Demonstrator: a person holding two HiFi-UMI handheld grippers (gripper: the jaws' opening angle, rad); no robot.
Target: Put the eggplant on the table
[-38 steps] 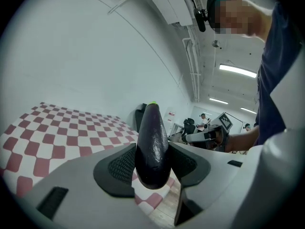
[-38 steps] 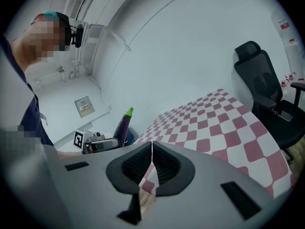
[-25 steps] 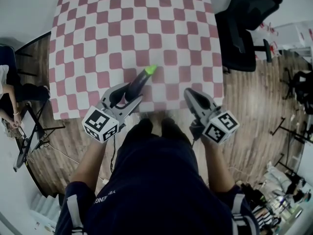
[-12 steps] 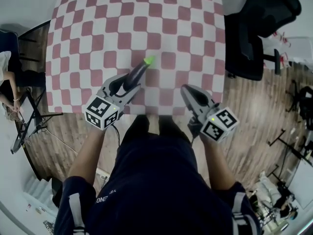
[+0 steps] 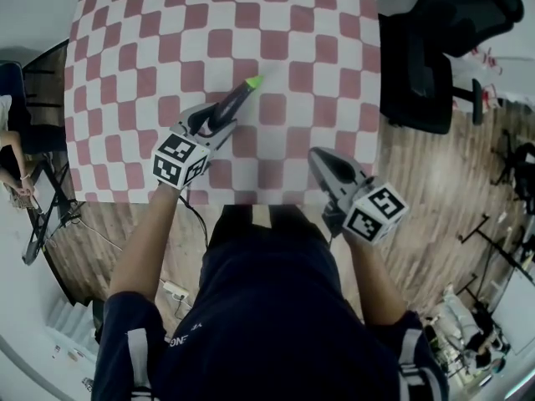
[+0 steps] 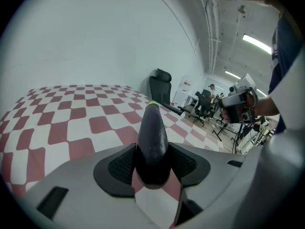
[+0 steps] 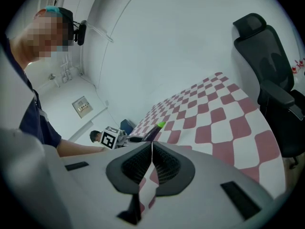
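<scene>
A dark purple eggplant point(image 5: 235, 104) with a bright green tip points away from me over the red-and-white checked table point(image 5: 292, 32). My left gripper point(image 5: 211, 124) is shut on the eggplant's thick end; in the left gripper view the eggplant point(image 6: 152, 142) sits pinched between the two black pads, its green tip raised over the cloth. My right gripper point(image 5: 322, 164) hangs at the table's near edge with its pads pressed together and nothing between them. In the right gripper view the eggplant point(image 7: 153, 132) and the left gripper show off to the left.
A black office chair point(image 5: 435, 48) stands beside the table's right edge. Wooden floor point(image 5: 435, 182) lies on the right, with tripods and clutter at the far right. A seated person point(image 5: 10, 153) and a stand are at the left edge.
My left gripper has carried the eggplant forward and down, from the table's near edge to over the cloth. The right gripper shifted slightly forward toward the near edge.
</scene>
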